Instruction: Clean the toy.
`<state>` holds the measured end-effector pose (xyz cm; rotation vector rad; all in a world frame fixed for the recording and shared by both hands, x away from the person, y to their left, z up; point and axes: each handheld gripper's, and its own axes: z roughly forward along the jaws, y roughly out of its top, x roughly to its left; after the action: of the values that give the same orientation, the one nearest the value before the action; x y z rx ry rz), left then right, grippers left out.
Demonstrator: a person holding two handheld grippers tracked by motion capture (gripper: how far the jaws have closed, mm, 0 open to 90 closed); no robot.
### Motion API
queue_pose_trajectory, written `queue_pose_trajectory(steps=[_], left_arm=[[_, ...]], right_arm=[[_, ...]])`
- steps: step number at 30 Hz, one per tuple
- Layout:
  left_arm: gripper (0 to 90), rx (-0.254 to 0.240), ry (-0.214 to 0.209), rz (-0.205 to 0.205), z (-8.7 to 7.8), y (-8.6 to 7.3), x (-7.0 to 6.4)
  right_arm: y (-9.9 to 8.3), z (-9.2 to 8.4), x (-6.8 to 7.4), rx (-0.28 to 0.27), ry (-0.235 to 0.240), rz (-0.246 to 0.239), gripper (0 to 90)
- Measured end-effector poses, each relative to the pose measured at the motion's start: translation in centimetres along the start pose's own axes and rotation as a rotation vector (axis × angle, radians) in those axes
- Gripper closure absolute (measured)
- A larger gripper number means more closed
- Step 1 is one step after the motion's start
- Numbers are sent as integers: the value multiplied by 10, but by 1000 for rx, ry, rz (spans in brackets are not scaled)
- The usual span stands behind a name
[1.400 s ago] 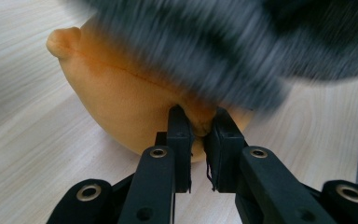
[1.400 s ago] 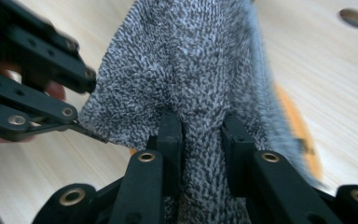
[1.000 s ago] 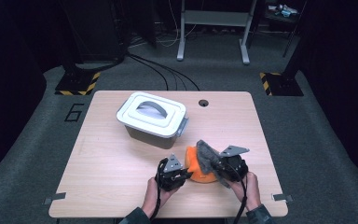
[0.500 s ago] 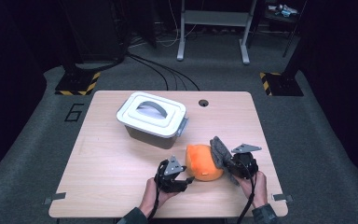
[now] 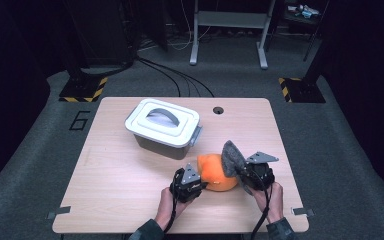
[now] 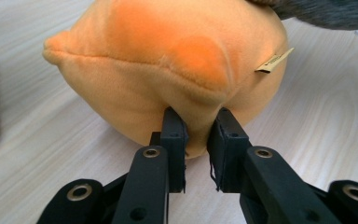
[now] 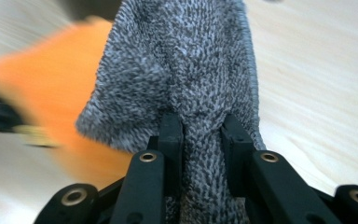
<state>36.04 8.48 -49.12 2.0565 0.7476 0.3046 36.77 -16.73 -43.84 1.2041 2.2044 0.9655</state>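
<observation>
a light wooden table [image 5: 130, 200] with a round cable hole [image 5: 218, 110] stands on grey carpet [image 5: 40, 170] marked with a number six [image 5: 80, 120]. black cables [image 5: 180, 80] run back toward a grey metal frame [image 5: 230, 30]. yellow-and-black striped plates [image 5: 82, 92] lie at both sides. the surroundings are dark.

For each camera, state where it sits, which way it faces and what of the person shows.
High view: above the person's side, facing forward and down on the table; both hands and grippers show.
Left gripper view: rides the left gripper, facing the orange plush it pinches.
Right gripper view: rides the right gripper, facing the grey cloth it clamps.
Shared: all show plush and cloth.
</observation>
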Motion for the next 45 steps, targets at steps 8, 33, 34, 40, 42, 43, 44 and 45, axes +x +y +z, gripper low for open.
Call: queue_pose_trajectory(steps=[8, 33, 34, 40, 42, 43, 44, 45], left_arm=[[797, 8, -6, -50, 0, 5, -1], [412, 12, 88, 179, 2, 6, -11], [471, 9, 101, 187, 7, 6, -11], [762, -12, 30, 50, 6, 9, 0], [781, -13, 2, 4, 3, 11, 4], [790, -15, -7, -15, 1, 12, 6], [791, -16, -32, -53, 0, 13, 7], [792, -17, -57, -89, -1, 14, 7]], right_arm=[[17, -4, 66, 43, 35, -198, 737], [-21, 17, -13, 74, -37, 32, 738], [-20, 17, -11, 76, -41, 42, 739], [-15, 13, -9, 60, -52, 39, 738], [-12, 8, -6, 47, -60, 36, 738], [-8, 3, -4, 29, -55, 17, 738], [-6, -2, -1, 18, -47, 8, 738], [-2, -9, 4, -10, -26, -2, 738]])
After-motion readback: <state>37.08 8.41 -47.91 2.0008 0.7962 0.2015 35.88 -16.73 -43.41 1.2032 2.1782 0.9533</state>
